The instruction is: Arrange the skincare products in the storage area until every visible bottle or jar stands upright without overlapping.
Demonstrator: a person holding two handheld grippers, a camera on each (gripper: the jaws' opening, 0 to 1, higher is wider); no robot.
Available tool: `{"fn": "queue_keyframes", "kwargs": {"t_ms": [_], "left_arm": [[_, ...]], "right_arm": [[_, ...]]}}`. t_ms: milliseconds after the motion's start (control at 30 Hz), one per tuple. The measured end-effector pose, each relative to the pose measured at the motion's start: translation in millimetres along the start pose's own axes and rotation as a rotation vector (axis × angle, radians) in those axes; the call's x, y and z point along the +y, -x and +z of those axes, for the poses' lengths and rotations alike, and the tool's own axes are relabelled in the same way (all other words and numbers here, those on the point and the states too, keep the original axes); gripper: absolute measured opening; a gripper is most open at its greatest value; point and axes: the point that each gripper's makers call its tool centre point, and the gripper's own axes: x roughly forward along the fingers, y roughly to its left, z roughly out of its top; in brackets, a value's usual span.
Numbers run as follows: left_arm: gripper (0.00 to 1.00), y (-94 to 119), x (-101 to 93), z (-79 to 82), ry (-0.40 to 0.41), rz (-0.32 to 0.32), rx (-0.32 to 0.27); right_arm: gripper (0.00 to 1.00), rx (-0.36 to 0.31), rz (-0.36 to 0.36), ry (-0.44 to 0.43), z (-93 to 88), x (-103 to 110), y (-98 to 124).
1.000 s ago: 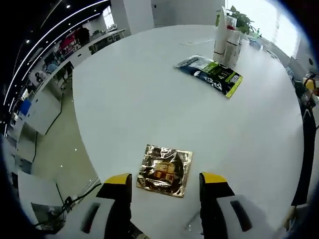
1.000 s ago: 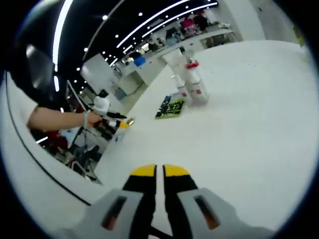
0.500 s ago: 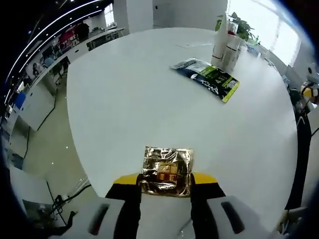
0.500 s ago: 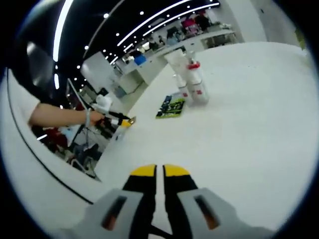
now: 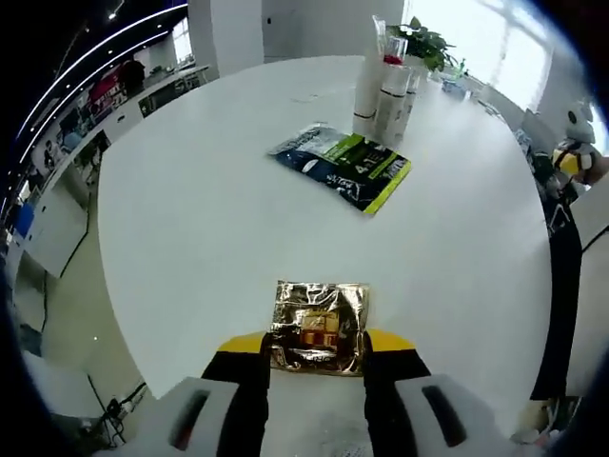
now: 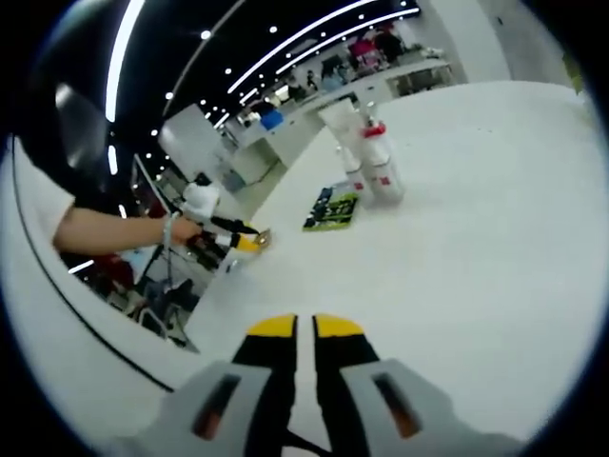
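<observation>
Left gripper view had the left claw (image 5: 315, 345) at the bottom centre of the frame, its yellow-tipped jaws closed against the two sides of a crinkled gold foil sachet (image 5: 319, 325). The sachet lay flat between them at the near edge of the round white surface (image 5: 219, 209). Toward the upper centre of the frame lay a flat blue, white and lime-green packet (image 5: 342, 165) on the surface, well apart from the sachet. Just beyond it, at the top of the frame, stood a cluster of tall white bottles (image 5: 383, 82), upright and close together, one with a red band near its top. A green potted plant (image 5: 420, 39) showed behind them.

Right gripper view had the right claw (image 6: 304, 328) at the bottom centre, its yellow tips nearly touching, nothing between them, above bare surface. In the upper middle of that frame stood the bottles (image 6: 371, 157) with the green packet (image 6: 332, 208) just beside them. At the left, a person's hand (image 6: 179, 229) held the left claw (image 6: 249, 240) with the gold sachet at its tip.
</observation>
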Motion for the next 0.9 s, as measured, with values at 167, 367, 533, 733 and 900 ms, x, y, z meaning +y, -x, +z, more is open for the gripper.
{"fn": "queue_keyframes", "kwargs": {"t_ms": [167, 367, 533, 733, 900], "left_arm": [[0.39, 7, -41.7, 14.2, -0.038, -0.038, -0.025], [0.39, 22, -103.7, 44.6, -0.125, -0.077, -0.087], [0.39, 31, -151.9, 59.4, -0.201, -0.103, -0.090], [0.39, 27, -200.9, 75.0, -0.340, -0.126, -0.076], [0.39, 25, -237.2, 88.6, -0.449, -0.153, -0.077]], "right_arm": [[0.09, -0.003, 0.041, -0.012, 2.1, 4, -7], [0.14, -0.005, 0.106, -0.034, 0.9, 13, -17], [0.17, -0.053, 0.165, -0.109, 7.7, 17, -16], [0.20, -0.058, 0.236, -0.182, -4.4, 11, -24], [0.20, -0.096, 0.289, -0.296, -1.3, 4, -20]]}}
